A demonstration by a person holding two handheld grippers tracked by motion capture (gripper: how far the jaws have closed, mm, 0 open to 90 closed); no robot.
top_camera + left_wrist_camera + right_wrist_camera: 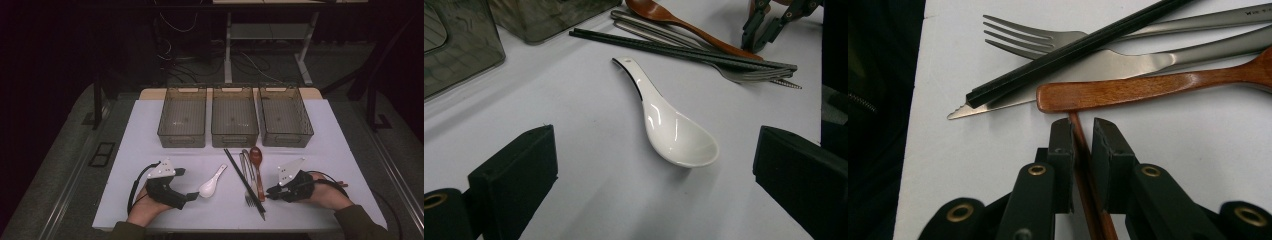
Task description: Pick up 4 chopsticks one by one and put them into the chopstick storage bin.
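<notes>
Where the white tabletop (150, 125) meets its near edge, the right gripper (1083, 125) lies low with its matte black jaws drawn narrow around a thin reddish-brown wooden stick (1087, 175). The stick runs straight between the pads, though whether they truly press on it is hard to tell, as a sliver of gap shows on the right side. Its tip ends just short of the flat, rounded handle of a glossy brown wooden spoon (1148, 87), which lies crosswise ahead of the jaws.

Beyond the spoon rest a brushed-steel knife with a serrated tip (1088, 67), a steel four-tined fork (1023, 35), and a pair of square-sectioned black chopsticks (1073, 52) slanting across both.

The left gripper (654, 165) stands with its blocky, foam-faced jaws wide apart on either side of a smooth white ceramic soup spoon (674, 135), touching nothing. The spoon lies bowl-up, its deep oval bowl nearest the jaws and its short grooved handle pointing away.

At the far side of the table sit three smoky translucent plastic bins (235, 122), rectangular and side by side.
</notes>
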